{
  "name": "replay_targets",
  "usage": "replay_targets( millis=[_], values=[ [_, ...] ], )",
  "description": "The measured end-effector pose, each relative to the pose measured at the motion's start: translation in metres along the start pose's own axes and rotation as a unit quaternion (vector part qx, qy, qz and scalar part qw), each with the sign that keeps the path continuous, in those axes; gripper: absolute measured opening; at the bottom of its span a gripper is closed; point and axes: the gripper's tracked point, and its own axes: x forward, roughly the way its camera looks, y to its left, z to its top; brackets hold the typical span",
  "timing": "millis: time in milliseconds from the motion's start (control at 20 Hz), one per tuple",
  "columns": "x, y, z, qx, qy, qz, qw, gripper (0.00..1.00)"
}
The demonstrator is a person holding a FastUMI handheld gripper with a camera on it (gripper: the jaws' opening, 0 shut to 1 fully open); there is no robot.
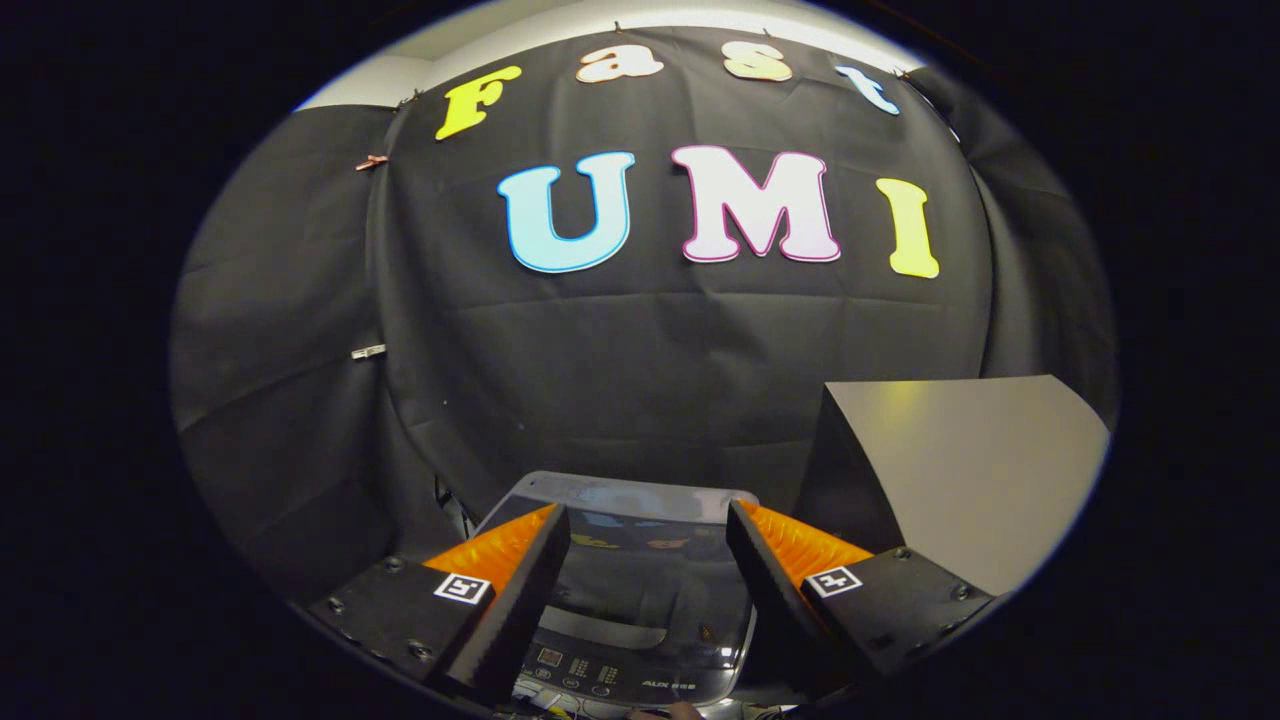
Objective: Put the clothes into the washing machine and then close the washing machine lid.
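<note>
1. Gripper view: the hand-held gripper [648, 535] is seen with its two fingers spread wide apart, and nothing is held between them.
2. The washing machine [640, 600] is seen between and just below the fingers, toward six o'clock from the fingertips. Its lid [640, 520] appears to lie flat and shut, glossy, with the wall mirrored in it.
3. The control panel [600, 675] is found on the near edge of the machine, lowest between the fingers.
4. No clothes can be made out here; where they lie cannot be told.
5. A grey box-like surface [960, 460] is seen at about three o'clock from the fingertips, just beside the machine.
6. The gripper is held level and pointed toward the black cloth wall [600, 350], above the machine's front, with the fingers straddling the lid's width.
7. Judgement: the lid's long axis runs across the fingers, so an approach downward toward six o'clock would probably be needed to reach its front edge.
</note>
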Motion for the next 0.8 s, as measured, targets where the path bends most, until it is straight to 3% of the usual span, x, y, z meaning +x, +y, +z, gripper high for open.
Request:
replay_targets(
  millis=[400,800],
  values=[
    [-0.060,0.000,0.021,-0.042,-0.061,0.035,0.997,0.98],
    [-0.129,-0.035,0.045,-0.031,-0.129,0.059,0.989,0.99]
  ],
)
